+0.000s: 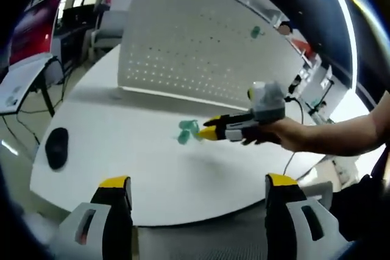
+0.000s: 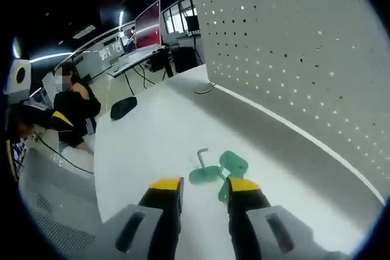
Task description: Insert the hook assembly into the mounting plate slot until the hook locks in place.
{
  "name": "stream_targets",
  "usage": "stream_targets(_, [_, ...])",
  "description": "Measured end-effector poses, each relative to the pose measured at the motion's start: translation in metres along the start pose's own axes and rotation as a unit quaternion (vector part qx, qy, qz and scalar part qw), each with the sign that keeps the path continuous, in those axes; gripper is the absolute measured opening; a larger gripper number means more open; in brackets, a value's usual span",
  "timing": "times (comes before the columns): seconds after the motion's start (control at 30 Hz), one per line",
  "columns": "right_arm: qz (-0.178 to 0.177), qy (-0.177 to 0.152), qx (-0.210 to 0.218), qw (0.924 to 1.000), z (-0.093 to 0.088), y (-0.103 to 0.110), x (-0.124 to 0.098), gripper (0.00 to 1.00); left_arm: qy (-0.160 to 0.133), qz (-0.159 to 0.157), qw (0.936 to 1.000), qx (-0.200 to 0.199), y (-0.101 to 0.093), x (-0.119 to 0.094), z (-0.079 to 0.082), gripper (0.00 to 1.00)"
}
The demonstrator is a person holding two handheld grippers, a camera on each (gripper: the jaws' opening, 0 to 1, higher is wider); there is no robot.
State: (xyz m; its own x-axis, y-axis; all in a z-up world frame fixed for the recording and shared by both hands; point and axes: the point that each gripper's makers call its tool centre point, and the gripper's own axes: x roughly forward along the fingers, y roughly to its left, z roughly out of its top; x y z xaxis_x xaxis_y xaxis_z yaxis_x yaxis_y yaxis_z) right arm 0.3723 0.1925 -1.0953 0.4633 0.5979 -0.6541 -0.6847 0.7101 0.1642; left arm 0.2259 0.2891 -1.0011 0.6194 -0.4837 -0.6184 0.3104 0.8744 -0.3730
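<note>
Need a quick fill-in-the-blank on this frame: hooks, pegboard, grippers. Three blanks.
1. The loose green hook pieces lie on the white ____.
2. In the left gripper view, the right gripper reaches toward the hook pieces, held by a person's ____.
3. One green hook already hangs on the perforated ____.

Missing words: table; hand; pegboard

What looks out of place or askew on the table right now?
Nothing looks spilled or damaged. The green hooks lie loose on the white table, right at the right gripper, not yet on the pegboard. One more green hook already hangs high on the board. A black mouse sits near the table's edge.
</note>
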Motion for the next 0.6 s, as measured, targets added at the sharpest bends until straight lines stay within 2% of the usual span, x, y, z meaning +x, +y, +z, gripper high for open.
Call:
stream_targets(0.17, [0.0,0.004,-0.009,0.9999,0.004,-0.002,0.008,0.23,-0.001,0.008,0.9999,-0.01,0.005,-0.003,-0.003,0.92])
stream_targets(0.3, [-0.011,0.028,-0.04,0.9987,0.0,-0.008,0.016,0.18,-0.001,0.011,0.9998,-0.014,0.007,-0.003,-0.003,0.91])
stream_targets(0.6, [-0.009,0.041,-0.021,0.9989,0.001,-0.01,0.024,0.11,0.005,0.0,1.0,-0.008,-0.001,0.002,-0.005,0.92])
